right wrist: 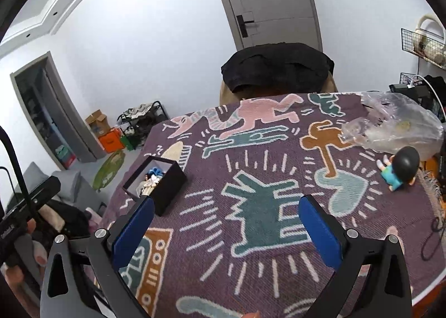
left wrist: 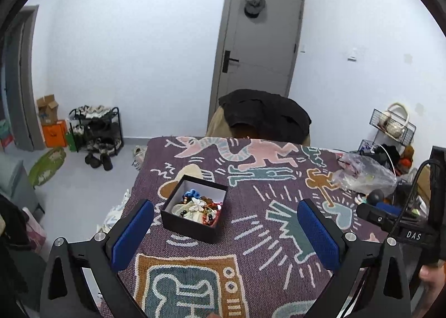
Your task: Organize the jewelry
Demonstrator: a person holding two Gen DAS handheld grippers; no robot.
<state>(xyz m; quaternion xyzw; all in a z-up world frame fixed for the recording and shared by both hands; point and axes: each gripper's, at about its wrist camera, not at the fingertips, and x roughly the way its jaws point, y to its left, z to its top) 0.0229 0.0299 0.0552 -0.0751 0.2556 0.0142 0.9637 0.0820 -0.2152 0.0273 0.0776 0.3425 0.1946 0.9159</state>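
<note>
A black open box [left wrist: 195, 210] with a white lining holds a heap of mixed jewelry [left wrist: 199, 208]: beads, a blue piece, red pieces. It stands on the patterned purple tablecloth [left wrist: 251, 198]. My left gripper [left wrist: 225, 223] is open and empty, just right of and nearer than the box. In the right wrist view the box [right wrist: 160, 185] stands at the left, beyond my left fingertip. My right gripper [right wrist: 225, 223] is open and empty above the middle of the cloth [right wrist: 264, 178].
A crumpled clear plastic bag [right wrist: 398, 126] lies at the table's far right, also in the left wrist view [left wrist: 362, 170]. A small doll figure [right wrist: 401, 169] sits at the right. A chair draped with dark cloth [left wrist: 264, 114] stands behind the table. The table edge drops off left of the box.
</note>
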